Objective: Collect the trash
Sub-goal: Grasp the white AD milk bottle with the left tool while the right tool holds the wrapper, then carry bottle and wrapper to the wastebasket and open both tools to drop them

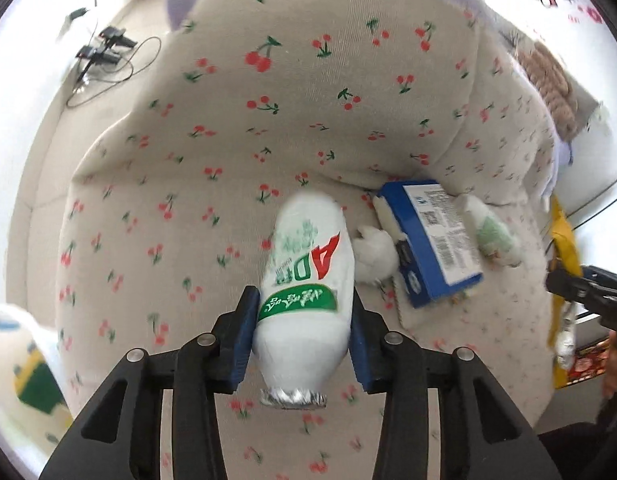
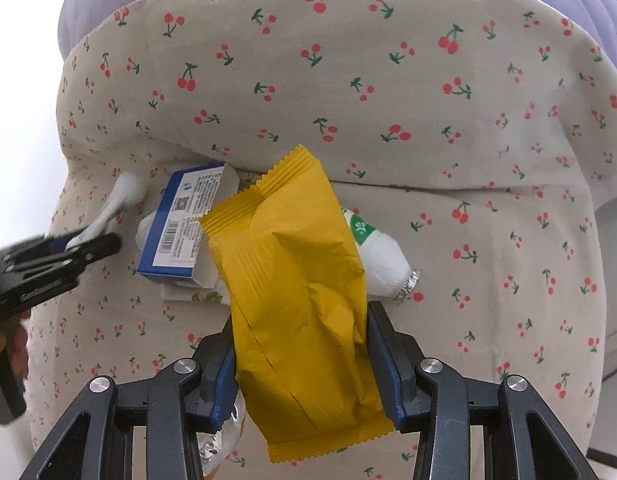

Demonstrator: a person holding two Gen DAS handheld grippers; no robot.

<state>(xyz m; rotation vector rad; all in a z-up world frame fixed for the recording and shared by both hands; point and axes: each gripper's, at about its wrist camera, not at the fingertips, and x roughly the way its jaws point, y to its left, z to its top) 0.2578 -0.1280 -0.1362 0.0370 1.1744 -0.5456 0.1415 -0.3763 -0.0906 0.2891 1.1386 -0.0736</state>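
Note:
My left gripper is shut on a white drink bottle with a green label and foil cap, held above the cherry-print sofa seat. My right gripper is shut on a yellow snack wrapper. On the seat lie a blue and white carton, a crumpled white tissue and a second white bottle. In the right wrist view the carton and the second bottle lie behind the wrapper. The left gripper with its bottle shows at that view's left.
The cherry-print sofa back rises behind the seat. Cables and a black device lie on the floor at left. A white and green package sits at lower left. A knitted brown item lies at right.

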